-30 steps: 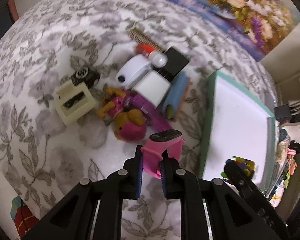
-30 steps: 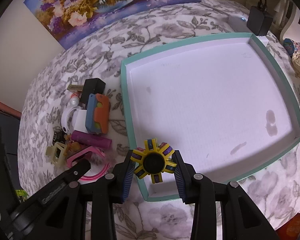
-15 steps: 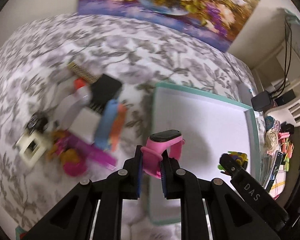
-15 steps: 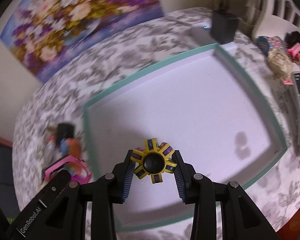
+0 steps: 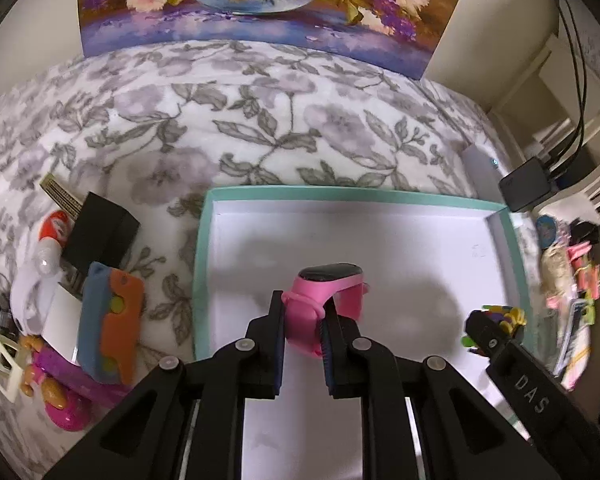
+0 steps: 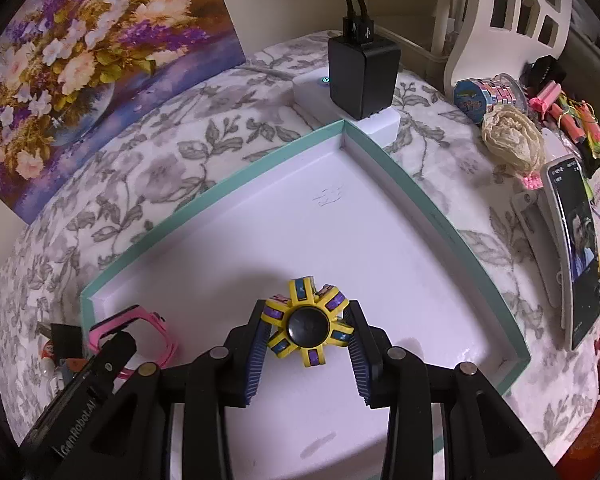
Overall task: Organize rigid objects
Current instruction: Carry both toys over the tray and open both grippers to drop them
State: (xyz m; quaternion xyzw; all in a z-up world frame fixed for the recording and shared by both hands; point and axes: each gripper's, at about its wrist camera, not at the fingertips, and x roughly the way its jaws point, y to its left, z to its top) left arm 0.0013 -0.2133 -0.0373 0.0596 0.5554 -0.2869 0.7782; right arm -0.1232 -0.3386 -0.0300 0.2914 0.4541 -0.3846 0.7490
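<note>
Glossy pink plastic watch [image 5: 327, 300]; matt white tray [image 5: 380, 232]; printed cloth [image 5: 260, 120]

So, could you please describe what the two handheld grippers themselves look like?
Both are matte black plastic with angular, triangular cut-out linkages and round silver pivot pins. The fingers carry ribbed dark blue pads. The right gripper reads "DAS" in white; the left gripper reads "GenRobot.AI". No cables or sleeves show.

Dim, warm indoor light; soft shadows on the tray [image 5: 400, 240], heavy fisheye bending, dark corners
</note>
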